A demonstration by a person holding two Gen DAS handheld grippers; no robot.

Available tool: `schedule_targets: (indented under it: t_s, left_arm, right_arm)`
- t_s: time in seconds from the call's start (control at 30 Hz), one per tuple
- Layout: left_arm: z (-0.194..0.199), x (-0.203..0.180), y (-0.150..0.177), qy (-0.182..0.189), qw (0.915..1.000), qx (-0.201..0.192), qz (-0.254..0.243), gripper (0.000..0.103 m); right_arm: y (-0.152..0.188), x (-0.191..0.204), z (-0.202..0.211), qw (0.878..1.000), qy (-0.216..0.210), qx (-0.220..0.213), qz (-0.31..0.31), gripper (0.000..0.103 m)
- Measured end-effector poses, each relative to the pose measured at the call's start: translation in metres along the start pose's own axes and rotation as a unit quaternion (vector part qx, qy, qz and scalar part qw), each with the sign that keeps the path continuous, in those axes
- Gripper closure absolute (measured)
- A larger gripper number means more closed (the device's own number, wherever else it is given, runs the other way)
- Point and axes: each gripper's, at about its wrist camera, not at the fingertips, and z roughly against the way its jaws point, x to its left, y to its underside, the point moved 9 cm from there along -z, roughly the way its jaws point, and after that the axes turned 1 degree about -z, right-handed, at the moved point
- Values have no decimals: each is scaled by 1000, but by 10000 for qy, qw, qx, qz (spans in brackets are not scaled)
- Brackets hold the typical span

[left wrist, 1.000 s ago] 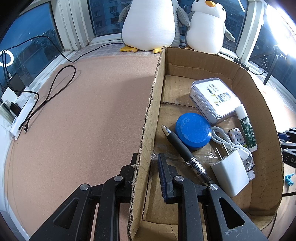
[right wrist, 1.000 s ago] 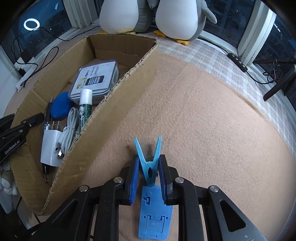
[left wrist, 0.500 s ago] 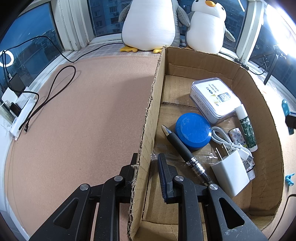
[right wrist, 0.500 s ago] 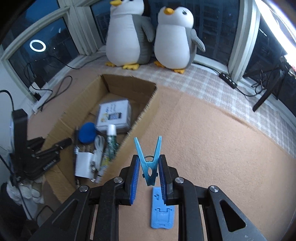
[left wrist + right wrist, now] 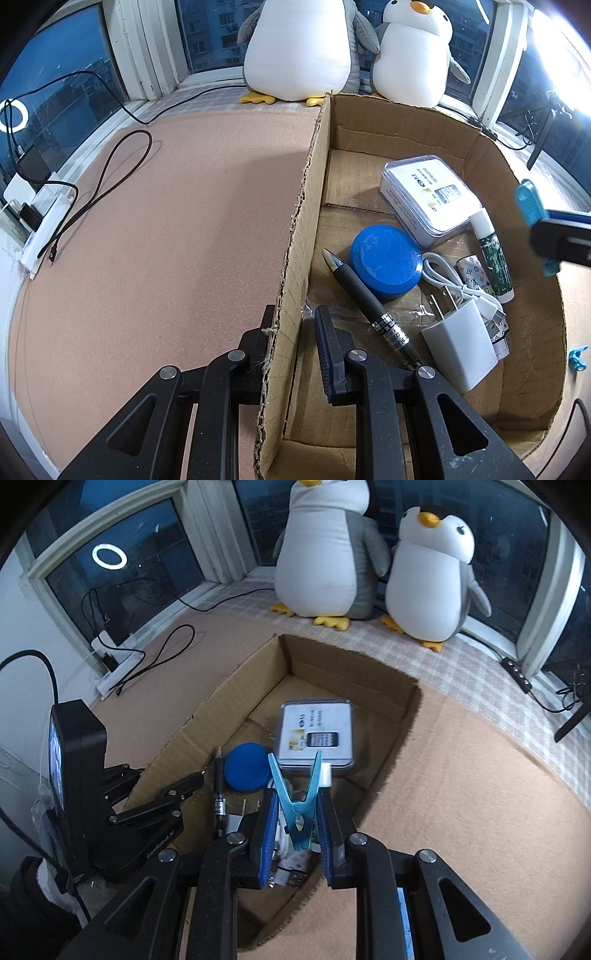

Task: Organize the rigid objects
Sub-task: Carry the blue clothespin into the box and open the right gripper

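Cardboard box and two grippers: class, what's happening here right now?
A person is tidying small items into the cardboard box. The left gripper is shut on the box's side wall. The right gripper is shut on a blue clothespin, held above the box, where a pen and charger lie.

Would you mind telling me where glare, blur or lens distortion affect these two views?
Left wrist view: glare whites out the upper right corner, the box wall bows from the fisheye lens, and the clothespin at the right edge is blurred. Right wrist view: a ring light reflection shows in the window; the window frames curve.
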Motion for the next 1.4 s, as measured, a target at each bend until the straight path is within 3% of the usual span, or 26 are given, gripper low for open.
schedule_targets:
  t_s: [0.73,0.8,0.87,1.4]
  left_arm:
    - [0,0,0,2,10000,-3,3,82]
    - [0,0,0,2,10000,-4,7,82]
    - [0,0,0,2,10000,-4,3,82]
    - [0,0,0,4,10000,-5,3,82]
  right_arm:
    - [4,26,-32,9991,-44,296,283,83]
    - [3,26,-31,9992,0,261,296,70]
    - [1,24,-29,9995,3,193,237,65]
    - [-1,11,-3,9999,-157,41,-19,65]
